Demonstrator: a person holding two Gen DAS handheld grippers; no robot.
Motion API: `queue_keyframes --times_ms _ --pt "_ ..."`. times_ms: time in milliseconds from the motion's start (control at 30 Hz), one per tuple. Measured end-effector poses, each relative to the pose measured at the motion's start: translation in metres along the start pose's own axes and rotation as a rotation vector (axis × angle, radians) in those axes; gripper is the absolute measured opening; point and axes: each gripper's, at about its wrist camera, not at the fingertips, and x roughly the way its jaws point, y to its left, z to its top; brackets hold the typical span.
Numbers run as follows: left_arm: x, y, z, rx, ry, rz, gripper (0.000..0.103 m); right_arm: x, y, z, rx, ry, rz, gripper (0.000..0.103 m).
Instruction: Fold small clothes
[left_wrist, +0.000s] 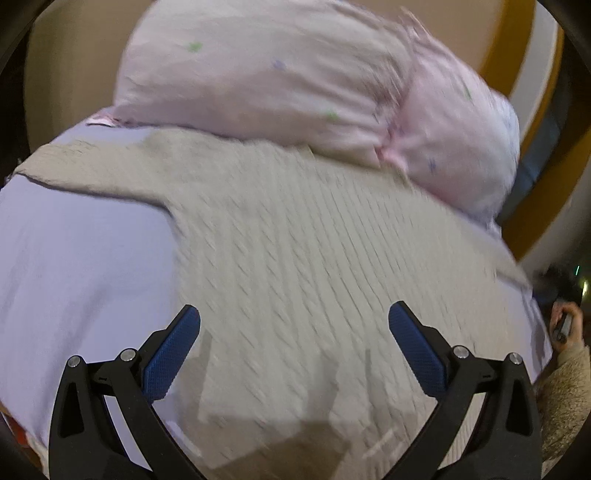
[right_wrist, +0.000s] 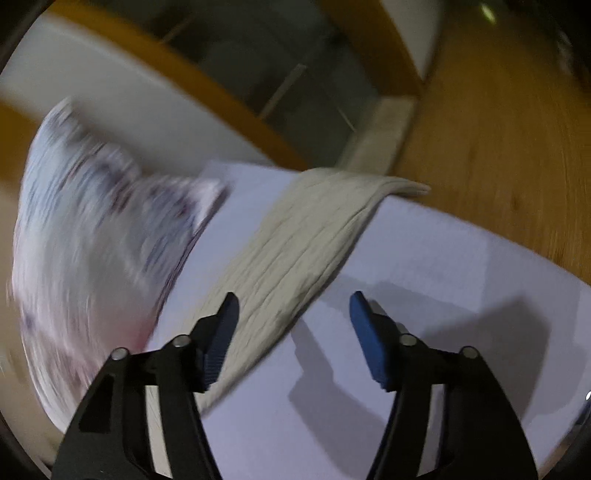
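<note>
A beige cable-knit sweater (left_wrist: 295, 251) lies spread flat on a lavender bed sheet (left_wrist: 81, 266). My left gripper (left_wrist: 294, 314) is open and empty, hovering over the sweater's body. In the right wrist view one sleeve of the sweater (right_wrist: 306, 240) stretches to the bed's far edge and hangs slightly over it. My right gripper (right_wrist: 294, 302) is open and empty above the sheet (right_wrist: 424, 266), its left finger over the sleeve's near part.
A pink pillow (left_wrist: 295, 81) lies on the sweater's far edge; it also shows in the right wrist view (right_wrist: 99, 240). Wooden floor (right_wrist: 498, 129) lies beyond the bed. The person's right hand (left_wrist: 565, 325) is at the bed's right edge.
</note>
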Motion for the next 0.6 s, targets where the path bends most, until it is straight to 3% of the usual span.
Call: queue_keyframes --times_ms 167,300,367,433,500,600 --pt "0.0 0.055 0.031 -0.121 -0.029 0.094 0.102 0.012 -0.024 0.027 0.125 -0.062 0.049 0.035" --pt "-0.009 0.093 0.044 -0.203 -0.076 0.151 0.102 0.018 -0.038 0.043 0.195 -0.085 0.093 0.025" --pt "-0.016 0.108 0.049 -0.211 -0.114 0.187 0.102 0.024 -0.042 0.049 0.219 -0.085 0.089 0.008" --pt "-0.02 0.125 0.056 -0.221 -0.14 0.223 0.102 0.03 -0.039 0.053 0.212 -0.087 0.088 0.007" --pt "-0.024 0.144 0.062 -0.248 -0.169 0.251 0.1 0.019 -0.02 0.048 0.138 -0.14 0.068 0.007" --pt "-0.033 0.172 0.064 -0.325 -0.199 0.259 0.095 -0.014 0.056 0.015 -0.148 -0.248 0.16 0.006"
